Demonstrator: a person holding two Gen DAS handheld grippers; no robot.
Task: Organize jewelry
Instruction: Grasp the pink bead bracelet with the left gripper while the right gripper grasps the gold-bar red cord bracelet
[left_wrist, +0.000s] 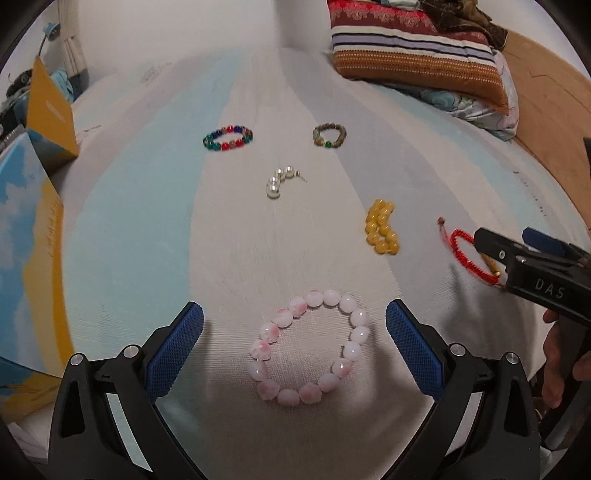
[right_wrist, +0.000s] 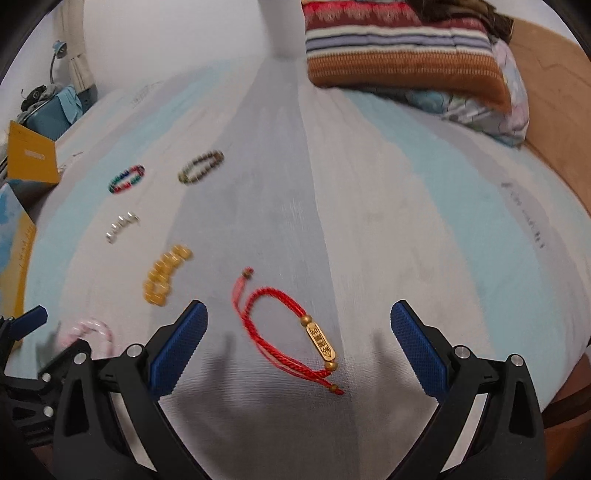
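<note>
Pale blue and white striped cloth covers the bed (left_wrist: 155, 206), and that's our playing field, with a folded striped blanket (left_wrist: 413, 48) stacked at the far end and a yellow box (left_wrist: 51, 114) sitting off at the left edge. Down to the tools: the left gripper (left_wrist: 294, 330) is angled low over the sheet, jaws spread wide, and the pink bead bracelet (left_wrist: 310, 347) lies flat in a ring right between the blue pads, neither one touching it. Over on the other side, the right gripper (right_wrist: 299, 328) is pitched forward the same way, jaws also spread wide, the red cord bracelet (right_wrist: 280, 332) with its gold tag lying loose on the sheet between them; from the left wrist view a hand (left_wrist: 557, 365) is wrapped round that tool's handle at the right edge. Farther up the bed, the yellow bead bracelet (left_wrist: 382, 227) is bunched in a heap near the red cord. Beyond it in the middle sits a short curved string of pearls (left_wrist: 279, 181), and at the back, well apart from each other, a multicoloured bead bracelet (left_wrist: 228, 138) and a smaller brown bead bracelet (left_wrist: 330, 136) lie as open rings.
</note>
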